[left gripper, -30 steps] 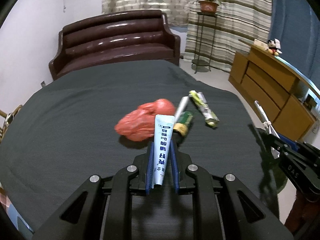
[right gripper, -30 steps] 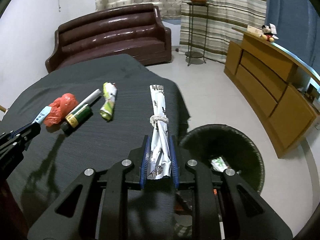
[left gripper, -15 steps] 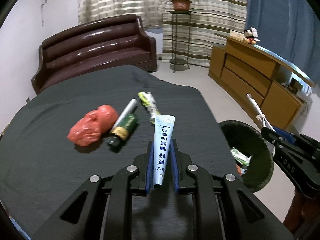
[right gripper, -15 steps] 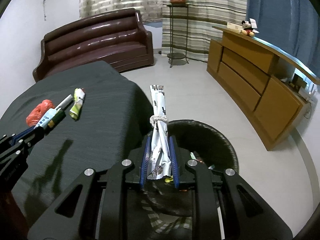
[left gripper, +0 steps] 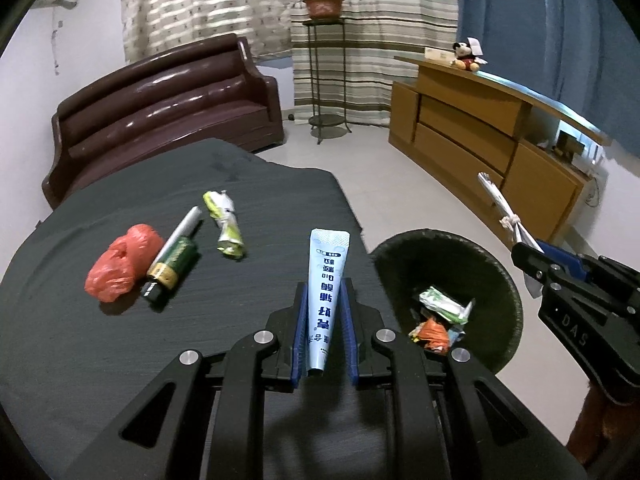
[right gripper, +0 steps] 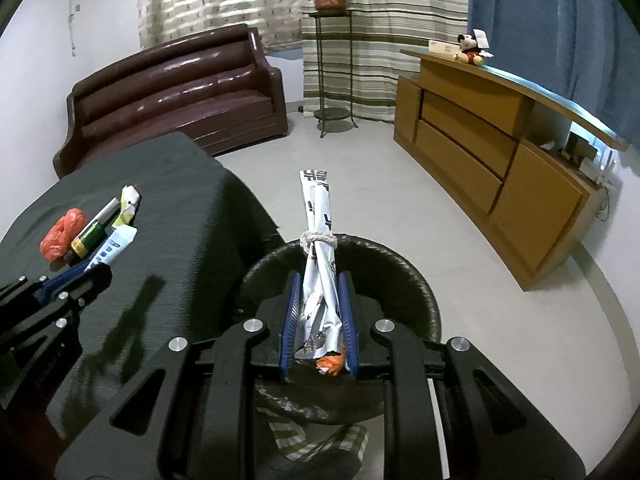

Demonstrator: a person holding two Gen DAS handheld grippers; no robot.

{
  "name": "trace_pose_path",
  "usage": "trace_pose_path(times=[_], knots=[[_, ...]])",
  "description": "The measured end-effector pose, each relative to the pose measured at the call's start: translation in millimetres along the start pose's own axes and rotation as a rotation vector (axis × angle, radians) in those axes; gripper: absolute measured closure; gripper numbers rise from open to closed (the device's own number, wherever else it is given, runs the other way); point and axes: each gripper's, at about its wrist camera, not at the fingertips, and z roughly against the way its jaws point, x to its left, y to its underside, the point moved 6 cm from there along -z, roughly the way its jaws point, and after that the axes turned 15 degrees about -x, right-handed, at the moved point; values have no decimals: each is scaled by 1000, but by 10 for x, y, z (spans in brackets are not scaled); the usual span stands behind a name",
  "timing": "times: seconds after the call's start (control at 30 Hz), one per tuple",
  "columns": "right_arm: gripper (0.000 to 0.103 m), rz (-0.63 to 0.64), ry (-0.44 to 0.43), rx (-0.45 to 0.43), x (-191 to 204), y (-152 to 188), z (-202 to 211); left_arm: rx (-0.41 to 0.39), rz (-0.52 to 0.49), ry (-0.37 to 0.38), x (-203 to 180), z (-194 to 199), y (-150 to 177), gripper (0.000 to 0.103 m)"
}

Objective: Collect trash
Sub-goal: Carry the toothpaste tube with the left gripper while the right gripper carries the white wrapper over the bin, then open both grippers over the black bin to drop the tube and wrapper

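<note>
Trash is held in both grippers, and more of it lies on the dark-covered table [left gripper: 120,360] and in the black bin [left gripper: 496,280]. The left gripper [left gripper: 323,320] is closed on a pale blue tube [left gripper: 326,280], which is clamped between the blue pads [left gripper: 299,332] and points away from the camera, over the near right part of the table. The right gripper [right gripper: 318,320] is closed on a long white wrapper bundle [right gripper: 318,240] tied with a knot of string; in the right wrist view it is held directly above the bin's opening, with the bundle's far end reaching past the bin's far rim. Inside the bin, a green-and-white packet [left gripper: 442,304] and orange scraps [left gripper: 432,330] are seen. The bin stands on the floor just beside the table's right edge.

Further out on the table, to the left of the left gripper, a crumpled red plastic bag [left gripper: 120,264] is seen touching a green-and-gold battery-like cylinder [left gripper: 170,268]. A white stick [left gripper: 184,226] lies alongside the cylinder, and a crumpled yellow-green wrapper [left gripper: 226,226] lies just to its right.

At the far side of the room a brown leather sofa [left gripper: 160,112] is placed, with a potted plant [left gripper: 324,0] on a metal stand to its right. A wooden sideboard [left gripper: 480,140] runs along the right wall, and a plush toy [left gripper: 466,56] sits on its top.
</note>
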Motion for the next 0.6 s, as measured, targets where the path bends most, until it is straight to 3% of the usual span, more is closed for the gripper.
trace_pose_path(times=[0.6], knots=[[84,-44,45,14,-322,80,-68,14,-50,51,-467,-215,2,86]])
